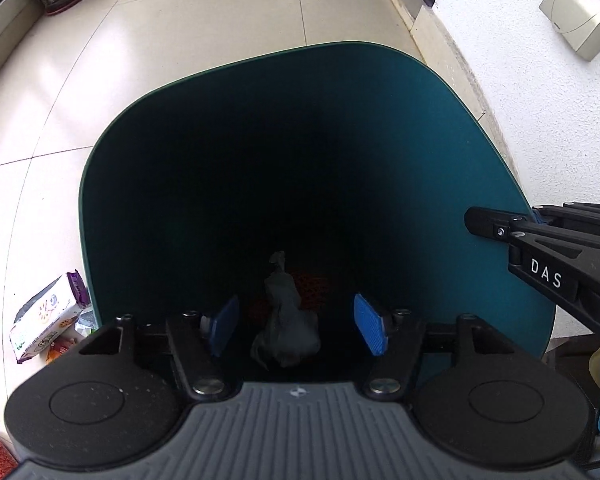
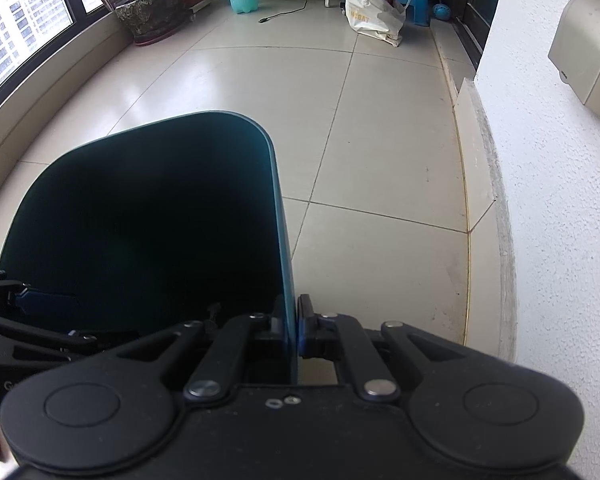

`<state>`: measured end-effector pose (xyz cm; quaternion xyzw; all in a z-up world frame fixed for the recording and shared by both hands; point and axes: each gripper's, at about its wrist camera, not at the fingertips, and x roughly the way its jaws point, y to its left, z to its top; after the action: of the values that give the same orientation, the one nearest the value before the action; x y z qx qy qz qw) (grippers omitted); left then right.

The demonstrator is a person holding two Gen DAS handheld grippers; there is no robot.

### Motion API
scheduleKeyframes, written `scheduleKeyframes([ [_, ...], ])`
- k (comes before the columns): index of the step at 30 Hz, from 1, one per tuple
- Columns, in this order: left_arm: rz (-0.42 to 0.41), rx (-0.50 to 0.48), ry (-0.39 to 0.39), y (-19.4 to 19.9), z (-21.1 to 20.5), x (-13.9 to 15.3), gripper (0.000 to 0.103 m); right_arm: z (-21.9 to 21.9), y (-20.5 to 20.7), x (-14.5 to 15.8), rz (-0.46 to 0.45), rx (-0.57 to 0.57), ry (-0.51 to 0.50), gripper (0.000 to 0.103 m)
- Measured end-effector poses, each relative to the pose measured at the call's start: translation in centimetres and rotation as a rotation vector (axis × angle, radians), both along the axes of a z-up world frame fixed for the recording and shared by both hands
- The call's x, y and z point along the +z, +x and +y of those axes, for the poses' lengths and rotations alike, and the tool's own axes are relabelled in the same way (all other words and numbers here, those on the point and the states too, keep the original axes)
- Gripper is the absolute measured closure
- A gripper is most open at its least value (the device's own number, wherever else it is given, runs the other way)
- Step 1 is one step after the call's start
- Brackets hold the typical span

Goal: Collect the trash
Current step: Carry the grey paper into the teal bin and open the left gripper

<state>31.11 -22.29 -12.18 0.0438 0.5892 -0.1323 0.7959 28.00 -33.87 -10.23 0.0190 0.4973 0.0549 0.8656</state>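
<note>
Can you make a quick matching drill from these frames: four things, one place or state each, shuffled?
Things:
1. left gripper
2. right gripper
3. tissue
4. packets

Place or state:
A. on the floor left of the bin
B. clamped on the bin's wall
C. open above the bin's mouth
D. between the blue pads, touching neither

The bin is the teal one.

Pairs: 1-C, 2-B, 3-D, 4-A
</note>
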Motion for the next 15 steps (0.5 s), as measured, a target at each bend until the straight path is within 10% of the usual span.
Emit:
scheduleKeyframes([
  [15,-0.053,0.004,-0.043,-2.3,1.5,1.7,0.036,0.1,0.2,0.1,0.006,-0.002,-0.001,0.099],
])
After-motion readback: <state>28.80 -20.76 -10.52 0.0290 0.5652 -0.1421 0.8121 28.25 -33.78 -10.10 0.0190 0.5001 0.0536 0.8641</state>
